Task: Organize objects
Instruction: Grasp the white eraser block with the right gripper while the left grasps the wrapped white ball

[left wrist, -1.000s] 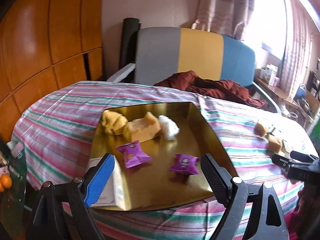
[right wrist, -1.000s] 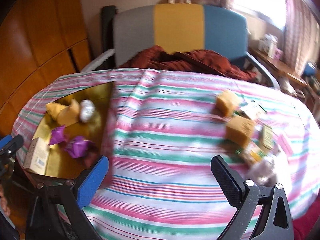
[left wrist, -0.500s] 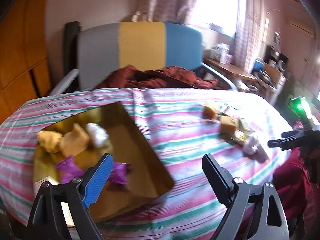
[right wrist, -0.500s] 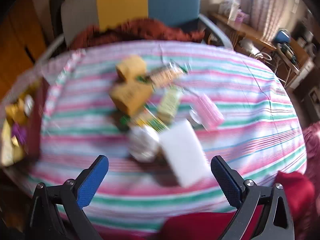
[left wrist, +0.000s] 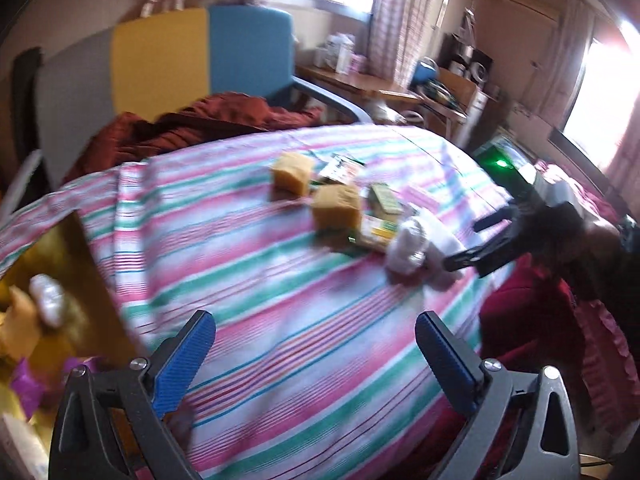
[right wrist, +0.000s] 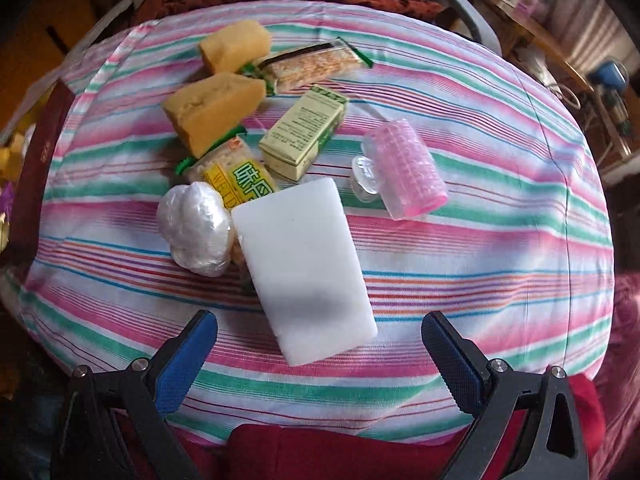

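On the striped tablecloth [right wrist: 500,216], the far left edge of the right wrist view shows the dark red wall of a gold-lined tray [right wrist: 38,160], well apart from the pile. Next comes a crumpled white plastic-wrapped bundle [right wrist: 196,228], touching a cracker packet [right wrist: 236,176] printed in yellow and green. Behind them lie two yellow sponge blocks [right wrist: 214,110], one behind the other, and a second long cracker packet [right wrist: 312,65] whose long axis runs left to right.

A white rectangular block [right wrist: 306,268] lies flat in the middle, its long axis running from upper left to lower right, its near short end pointing toward the right gripper [right wrist: 320,354]. That gripper hangs above it with jaws spread wide and nothing between them; the block's near end sits between the two fingers, slightly left of centre. A small green box [right wrist: 306,132] lies just behind the block, angled up to the right. A pink ridged roller [right wrist: 406,172] lies right of it.

The left gripper [left wrist: 316,350] has just been opening and stands spread, empty, over bare cloth near the tray.
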